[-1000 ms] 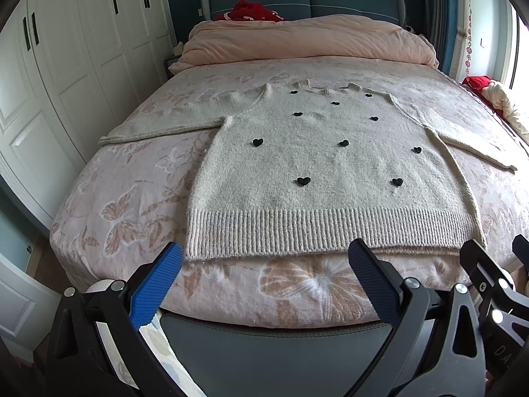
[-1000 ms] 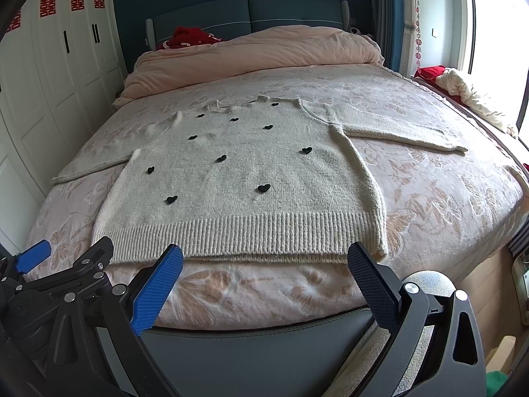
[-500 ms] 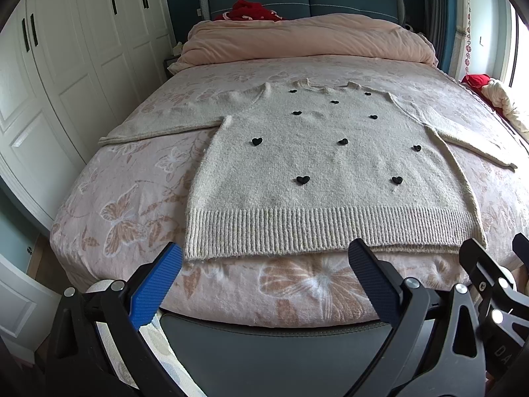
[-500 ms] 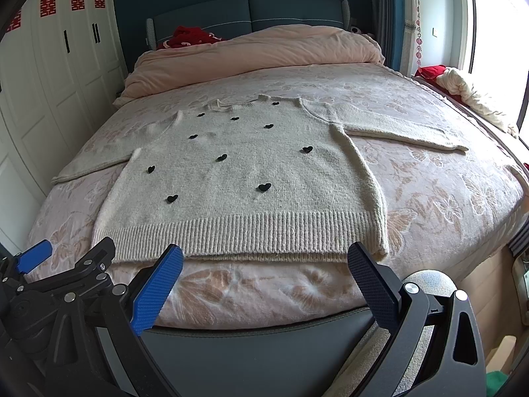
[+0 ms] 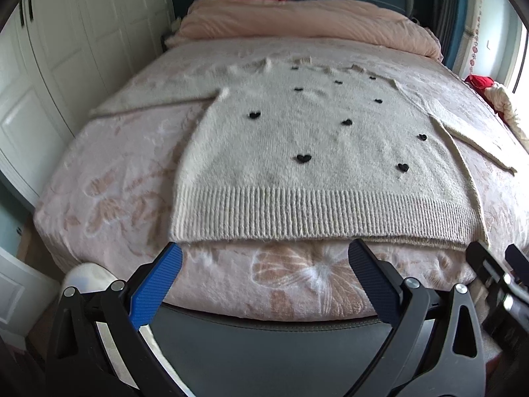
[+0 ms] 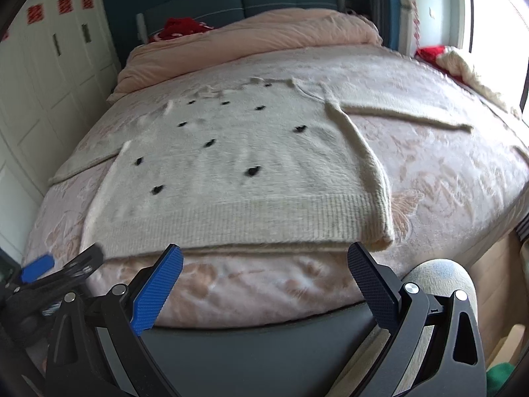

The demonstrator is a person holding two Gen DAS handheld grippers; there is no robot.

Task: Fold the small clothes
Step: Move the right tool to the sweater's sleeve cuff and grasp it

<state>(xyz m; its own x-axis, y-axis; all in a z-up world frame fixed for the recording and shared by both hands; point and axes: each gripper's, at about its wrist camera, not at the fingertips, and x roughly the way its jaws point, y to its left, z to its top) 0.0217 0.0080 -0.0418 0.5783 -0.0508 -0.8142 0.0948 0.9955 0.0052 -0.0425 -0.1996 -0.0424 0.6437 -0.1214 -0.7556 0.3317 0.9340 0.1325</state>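
Home bedroom, large bed (image 5: 125,178), pink duvet (image 5: 297,20), white wardrobe doors (image 5: 82,39)

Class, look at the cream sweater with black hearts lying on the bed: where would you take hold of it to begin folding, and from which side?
Grip the sweater at the two corners of its ribbed hem, coming from the foot of the bed. The hem lies flat along the near edge, facing the open left gripper and right gripper, probably the easiest edge to pinch.
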